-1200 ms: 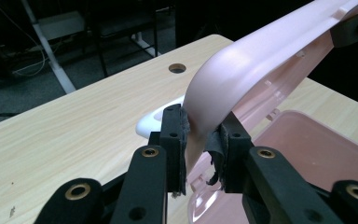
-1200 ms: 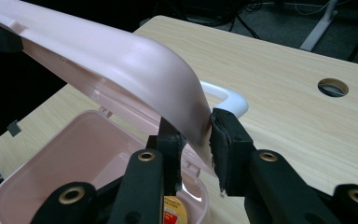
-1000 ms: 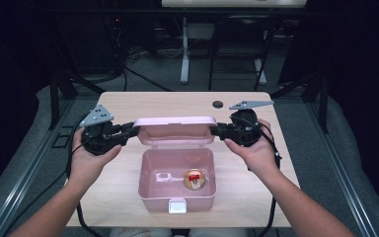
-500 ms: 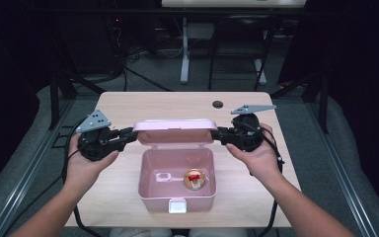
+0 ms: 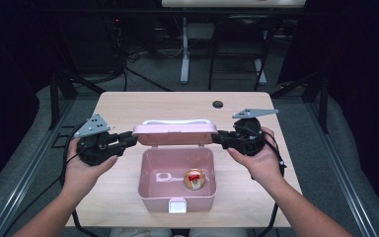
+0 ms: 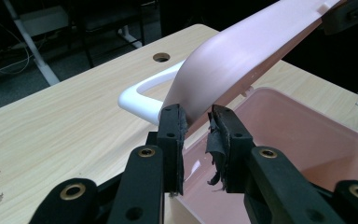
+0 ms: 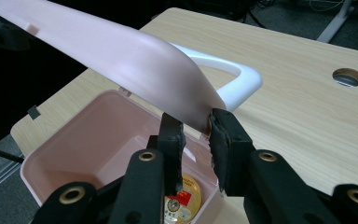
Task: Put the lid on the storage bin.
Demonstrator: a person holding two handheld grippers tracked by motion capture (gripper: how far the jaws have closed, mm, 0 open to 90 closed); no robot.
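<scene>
High view first: pink plastic box (image 5: 176,190) sits in the lower middle of the frame on the wooden table (image 5: 143,106), its lid (image 5: 174,133) swung up so it stands across the middle. Left gripper (image 5: 131,139) comes in at the lid's left end, right gripper (image 5: 218,139) at its right end, so both hands are on the lid at once. Inside the box, a small round gold tin with a red label (image 5: 194,179) lies right of centre, with some clear little thing (image 5: 164,176) next to it that's too faint to name. White latch (image 5: 177,205) is at the bottom edge of the box.

Left gripper view: jaws are narrow and pinch the lid's corner, the worn pads (image 6: 216,135) sitting right on the pink edge (image 6: 242,56). Those jaws have just eased open a touch, lid corner between them. White carry handle (image 6: 137,95) pokes out left of centre.

Right gripper view: same deal mirrored, narrow jaws clamped on the other lid corner (image 7: 186,105), handle (image 7: 237,79) at upper right, tin (image 7: 182,198) peeking between the jaws at the bottom.

What could go wrong, I reckon: both grips are just on thin corner edges, and the left one looks loose-ish, so the lid could slip out and slap down onto the box. Uneven pull from the two hands might also twist the hinge or drag the whole box across the table.
</scene>
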